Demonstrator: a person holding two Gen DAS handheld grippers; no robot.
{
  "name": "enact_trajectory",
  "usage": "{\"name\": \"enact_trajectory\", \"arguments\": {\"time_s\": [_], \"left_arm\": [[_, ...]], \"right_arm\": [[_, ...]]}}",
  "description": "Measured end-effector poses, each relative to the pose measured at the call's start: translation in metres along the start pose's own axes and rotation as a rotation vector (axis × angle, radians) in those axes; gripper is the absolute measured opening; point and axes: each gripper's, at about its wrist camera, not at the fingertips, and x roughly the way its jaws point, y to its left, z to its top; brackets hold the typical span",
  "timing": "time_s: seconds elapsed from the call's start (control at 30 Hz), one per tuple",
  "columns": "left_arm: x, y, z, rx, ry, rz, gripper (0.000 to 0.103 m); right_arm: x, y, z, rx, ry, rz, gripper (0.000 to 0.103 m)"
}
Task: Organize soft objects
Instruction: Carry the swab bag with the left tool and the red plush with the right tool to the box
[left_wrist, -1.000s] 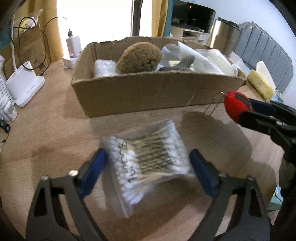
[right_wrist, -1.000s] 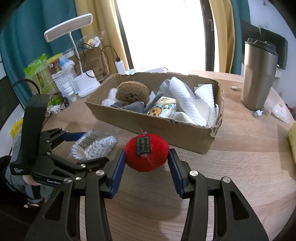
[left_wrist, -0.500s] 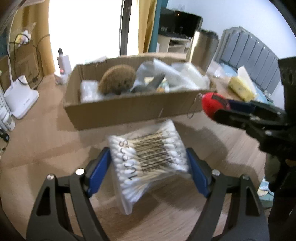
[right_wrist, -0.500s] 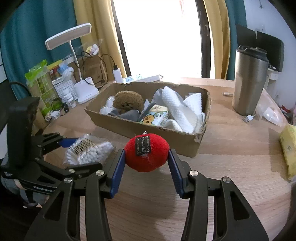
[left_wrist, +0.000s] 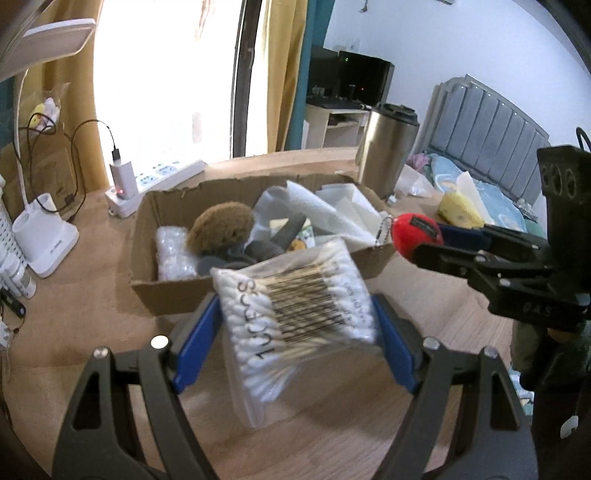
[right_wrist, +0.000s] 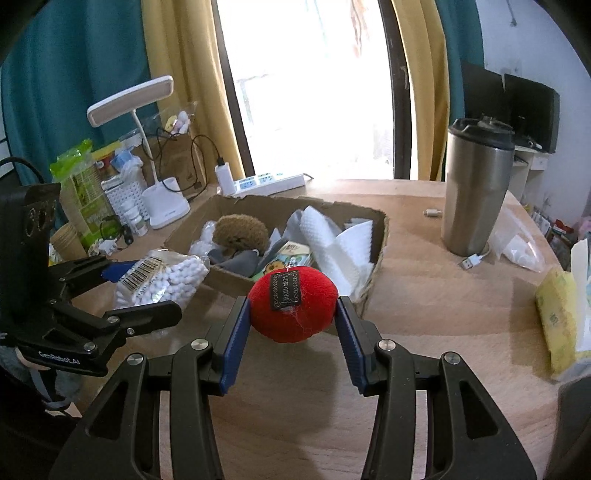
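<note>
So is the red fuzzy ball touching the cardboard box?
Apart. In the left wrist view the red felt ball, clamped in the right gripper, hangs beside the cardboard box, clear of its corner.

Both held items lifted off the table toward the box

The left gripper (left_wrist: 297, 325), its jaws having just closed further onto the bag of cotton swabs (left_wrist: 295, 306), now carries it clear of the wooden table (left_wrist: 92, 295), overlapping the cardboard box (left_wrist: 177, 291) front wall; the right gripper (right_wrist: 293, 325) with the red felt ball (right_wrist: 293, 308) sits higher and nearer that box.
</note>
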Motion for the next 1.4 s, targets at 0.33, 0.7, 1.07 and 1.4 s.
{"name": "enact_trajectory", "arguments": {"time_s": [0.33, 0.7, 1.07, 1.4], "left_arm": [[0.013, -0.014, 0.017, 0.007, -0.005, -0.011, 0.081], [0.042, -0.038, 0.039, 0.031, 0.003, -0.010, 0.081], [0.074, -0.049, 0.055, 0.028, 0.020, 0.017, 0.081], [0.104, -0.056, 0.062, 0.047, 0.068, 0.009, 0.082]], "right_arm": [[-0.004, -0.026, 0.008, 0.019, -0.023, -0.011, 0.050], [-0.013, -0.059, 0.006, 0.043, -0.040, -0.011, 0.050], [-0.019, -0.082, 0.005, 0.059, -0.051, -0.012, 0.050], [-0.029, -0.101, 0.003, 0.092, -0.078, -0.039, 0.050]]}}
